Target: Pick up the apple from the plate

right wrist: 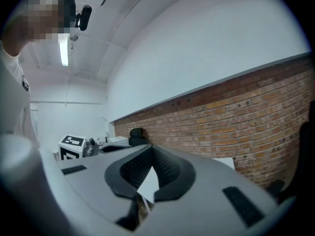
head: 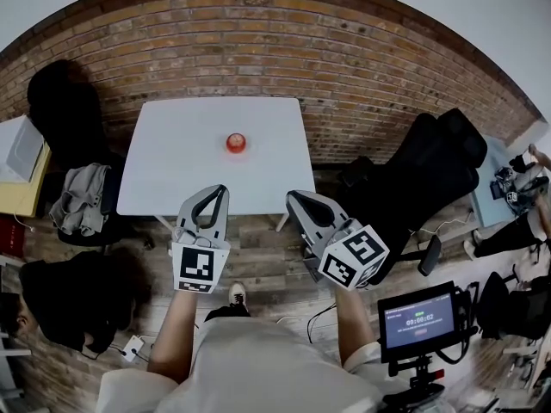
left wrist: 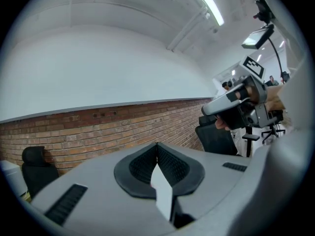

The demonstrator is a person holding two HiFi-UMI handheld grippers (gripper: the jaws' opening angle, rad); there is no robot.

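Apple (head: 236, 142) sits on its plate (head: 246, 150) about mid-worktop (head: 172, 162), well apart from both tools. The plate shows only as a faint rim around the fruit. Left gripper (head: 221, 190): fingers pressed together along their tips, nothing between them, confirmed in the left gripper view (left wrist: 157, 145). Right gripper (head: 293, 197): same, fingers closed tip to tip and empty in its own view (right wrist: 152, 149). Both point level toward the brick wall (head: 344, 67), tips reaching only the near edge of the worktop as the head view shows it. Key relation: the apple lies ahead of the fingers and almost in line with the left pair, slightly to their right. From the right pair it is ahead and clearly off to the left, so the left gripper looks the nearer and better aligned. The fruit is round – no long axis to square up to, so any approach heading should serve. Judgement: either pair must spread before closing in, since shut fingers would only push the apple across the plate – neither gripper view shows the apple yet
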